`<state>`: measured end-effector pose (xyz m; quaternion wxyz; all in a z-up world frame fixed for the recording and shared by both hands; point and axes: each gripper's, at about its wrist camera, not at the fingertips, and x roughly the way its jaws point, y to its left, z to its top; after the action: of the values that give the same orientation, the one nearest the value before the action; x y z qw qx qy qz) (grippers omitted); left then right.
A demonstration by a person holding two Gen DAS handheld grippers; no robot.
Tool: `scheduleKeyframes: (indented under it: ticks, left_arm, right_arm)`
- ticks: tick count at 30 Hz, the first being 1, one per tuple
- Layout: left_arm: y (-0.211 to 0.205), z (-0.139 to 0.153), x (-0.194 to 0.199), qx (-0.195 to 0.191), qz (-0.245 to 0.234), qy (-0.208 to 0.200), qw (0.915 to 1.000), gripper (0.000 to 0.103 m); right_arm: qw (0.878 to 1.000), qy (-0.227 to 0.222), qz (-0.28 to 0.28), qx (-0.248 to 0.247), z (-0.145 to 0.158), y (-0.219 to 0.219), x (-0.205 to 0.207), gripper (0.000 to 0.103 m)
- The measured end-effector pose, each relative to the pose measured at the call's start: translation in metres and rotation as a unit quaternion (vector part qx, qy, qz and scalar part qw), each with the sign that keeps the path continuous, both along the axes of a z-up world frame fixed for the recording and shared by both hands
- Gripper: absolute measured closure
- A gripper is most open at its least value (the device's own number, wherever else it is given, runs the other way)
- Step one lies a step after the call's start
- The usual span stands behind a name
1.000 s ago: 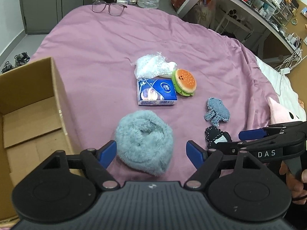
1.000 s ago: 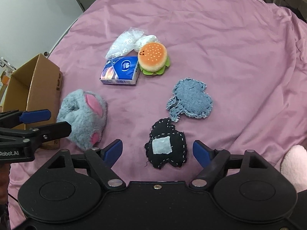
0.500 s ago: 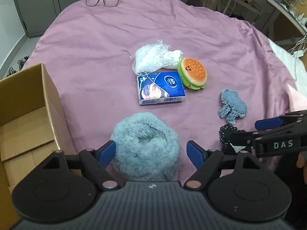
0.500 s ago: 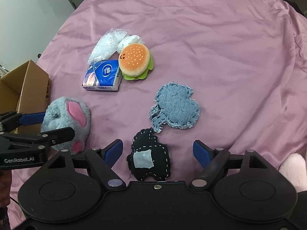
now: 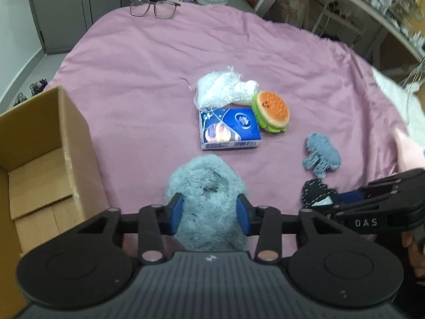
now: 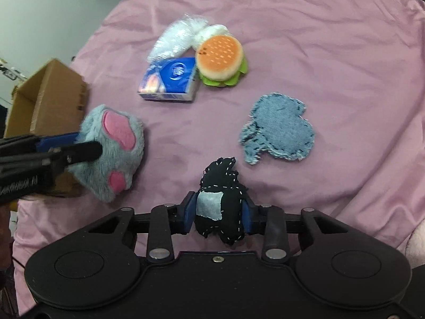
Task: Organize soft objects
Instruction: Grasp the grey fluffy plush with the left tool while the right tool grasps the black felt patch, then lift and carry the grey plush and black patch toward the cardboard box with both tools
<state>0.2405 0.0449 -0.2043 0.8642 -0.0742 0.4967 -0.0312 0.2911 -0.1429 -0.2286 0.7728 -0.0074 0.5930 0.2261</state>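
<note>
Left wrist: left gripper (image 5: pixel 209 214) just closed on grey plush paw (image 5: pixel 207 202), right gripper (image 6: pixel 217 215) on black patch (image 6: pixel 223 212); box (image 5: pixel 39 159) at 9 o'clock empty, 4 items left

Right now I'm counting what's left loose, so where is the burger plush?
The burger plush lies mid-bed on the pink cover, touching the blue tissue pack on its left, with the clear plastic bag just behind it.
</note>
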Motion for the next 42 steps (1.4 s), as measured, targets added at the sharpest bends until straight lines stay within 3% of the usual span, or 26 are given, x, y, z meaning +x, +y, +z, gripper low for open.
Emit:
scheduleKeyframes:
  ticks: [2, 12, 17, 21, 26, 29, 30, 31, 34, 42]
  left_arm:
    - [0.004, 0.005, -0.003, -0.023, 0.003, -0.006, 0.9997, 0.09]
    - [0.011, 0.027, -0.016, -0.036, 0.007, -0.047, 0.9982, 0.103]
    - [0.018, 0.047, -0.023, -0.039, 0.01, -0.078, 0.9961, 0.103]
    - [0.018, 0.048, -0.018, -0.038, -0.004, -0.045, 0.9983, 0.103]
    - [0.01, 0.033, -0.012, -0.052, -0.016, 0.001, 0.9985, 0.097]
    - [0.003, 0.03, -0.01, -0.046, -0.027, 0.005, 0.9986, 0.075]
    - [0.003, 0.029, -0.01, -0.048, -0.027, 0.005, 0.9985, 0.061]
    - [0.003, 0.03, -0.009, -0.053, -0.025, 0.0, 0.9983, 0.054]
    - [-0.001, 0.031, -0.005, -0.07, -0.028, -0.006, 0.9971, 0.053]
    - [-0.03, 0.018, 0.008, -0.061, -0.073, 0.012, 0.9954, 0.053]
  right_arm:
    - [1.0, -0.008, 0.002, 0.007, 0.005, -0.001, -0.003, 0.07]
    - [0.999, -0.042, 0.001, 0.031, 0.034, -0.002, -0.014, 0.071]
    - [0.997, -0.061, 0.008, 0.039, 0.051, 0.003, -0.018, 0.072]
    - [0.997, -0.068, 0.008, 0.039, 0.057, 0.009, -0.019, 0.072]
    - [0.997, -0.066, -0.001, 0.037, 0.054, 0.006, -0.023, 0.072]
    - [0.997, -0.064, -0.005, 0.033, 0.052, 0.002, -0.024, 0.071]
    - [0.997, -0.064, -0.007, 0.032, 0.052, 0.0, -0.024, 0.071]
    - [0.997, -0.064, -0.009, 0.031, 0.051, -0.001, -0.022, 0.071]
    - [0.997, -0.064, -0.016, 0.031, 0.051, -0.008, -0.018, 0.071]
    - [0.997, -0.06, -0.031, 0.028, 0.049, -0.03, -0.008, 0.071]
